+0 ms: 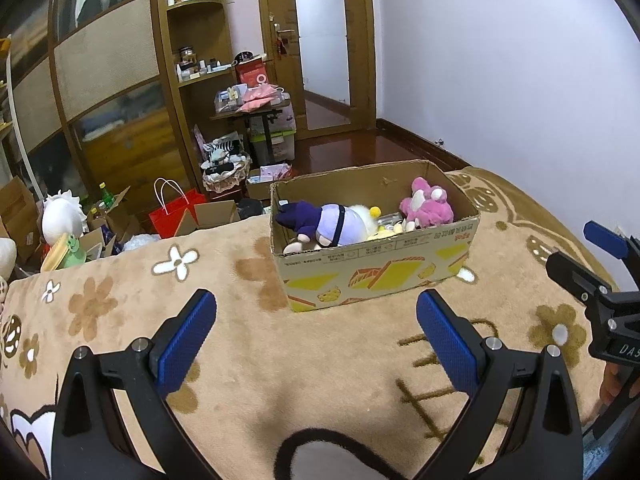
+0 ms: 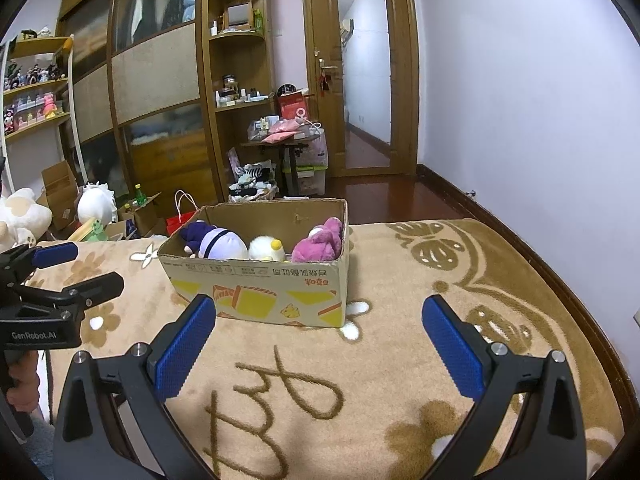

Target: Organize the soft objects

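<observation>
- Plush blanket [image 1: 280, 360] [image 2: 400, 360]: beige, brown flower and butterfly pattern, spread over the bed; carries everything below.
- Cardboard box [image 1: 380, 272] [image 2: 264, 292]: open-topped, yellow and orange print on its long side, standing toward the blanket's far edge, ahead of both tools.
- Left gripper [image 1: 316, 344] [image 2: 76, 268]: black frame, blue ribbed pads, jaws spread wide and empty; held above the blanket short of the box. A hand [image 2: 24, 376] grips its handle at the left border of the right wrist view.
- Right gripper [image 2: 320, 348] [image 1: 576, 252]: same build, jaws likewise released and empty, level with the left one on the box's near side.
- Purple plush doll [image 1: 320, 224] [image 2: 216, 242]: dark purple hair, lilac cap, lying at the box's left end.
- Pink plush toy [image 1: 428, 204] [image 2: 320, 242]: at the box's right end, against the wall.
- White-and-yellow plush [image 1: 370, 216] [image 2: 266, 248]: small, round, between the two others inside the box.
</observation>
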`<state>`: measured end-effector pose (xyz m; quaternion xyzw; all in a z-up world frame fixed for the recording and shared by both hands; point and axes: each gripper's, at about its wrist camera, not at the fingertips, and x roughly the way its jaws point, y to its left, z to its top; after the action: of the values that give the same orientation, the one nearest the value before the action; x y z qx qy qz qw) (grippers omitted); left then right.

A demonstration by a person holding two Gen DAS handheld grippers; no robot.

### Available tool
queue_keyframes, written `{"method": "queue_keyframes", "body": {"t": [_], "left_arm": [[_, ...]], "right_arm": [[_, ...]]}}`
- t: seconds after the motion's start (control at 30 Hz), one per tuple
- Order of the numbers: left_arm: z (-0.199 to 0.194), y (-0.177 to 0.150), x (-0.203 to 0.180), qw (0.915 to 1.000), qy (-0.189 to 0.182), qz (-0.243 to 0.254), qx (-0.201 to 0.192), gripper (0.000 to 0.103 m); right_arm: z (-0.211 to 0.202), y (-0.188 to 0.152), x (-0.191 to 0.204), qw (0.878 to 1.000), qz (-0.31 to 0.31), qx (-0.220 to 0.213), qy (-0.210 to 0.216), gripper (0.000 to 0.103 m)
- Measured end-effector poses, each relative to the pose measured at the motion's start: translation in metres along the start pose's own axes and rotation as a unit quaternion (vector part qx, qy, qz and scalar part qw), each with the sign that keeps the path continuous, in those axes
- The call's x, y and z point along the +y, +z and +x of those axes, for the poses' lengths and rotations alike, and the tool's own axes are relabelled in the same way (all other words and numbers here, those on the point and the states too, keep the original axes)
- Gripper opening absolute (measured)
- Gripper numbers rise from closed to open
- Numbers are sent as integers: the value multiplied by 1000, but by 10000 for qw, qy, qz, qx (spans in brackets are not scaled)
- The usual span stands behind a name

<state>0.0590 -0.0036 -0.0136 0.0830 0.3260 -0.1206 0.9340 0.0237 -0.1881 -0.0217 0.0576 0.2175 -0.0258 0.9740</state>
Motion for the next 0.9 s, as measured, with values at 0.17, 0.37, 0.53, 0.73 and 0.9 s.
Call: {"method": "queue_keyframes", "body": {"t": [0.17, 0.37, 0.53, 0.73, 0.9], "left_arm": [[0, 2, 3, 10000, 56, -47, -4, 100], [-1, 2, 6, 9999, 107, -106, -21, 100], [-1, 2, 6, 9999, 108, -101, -16, 100], [-2, 2, 8, 9998, 140, -142, -20, 100], [-2, 2, 8, 9997, 157, -157, -32, 100]], "right_arm": [[0, 1, 0, 10000, 6, -6, -1, 103], [0, 1, 0, 10000, 4, -5, -3, 103], [0, 1, 0, 10000, 9, 7, -1, 103], [1, -4, 1, 10000, 10, 41, -10, 103], [2, -4, 1, 10000, 7, 45, -12, 103]]}}
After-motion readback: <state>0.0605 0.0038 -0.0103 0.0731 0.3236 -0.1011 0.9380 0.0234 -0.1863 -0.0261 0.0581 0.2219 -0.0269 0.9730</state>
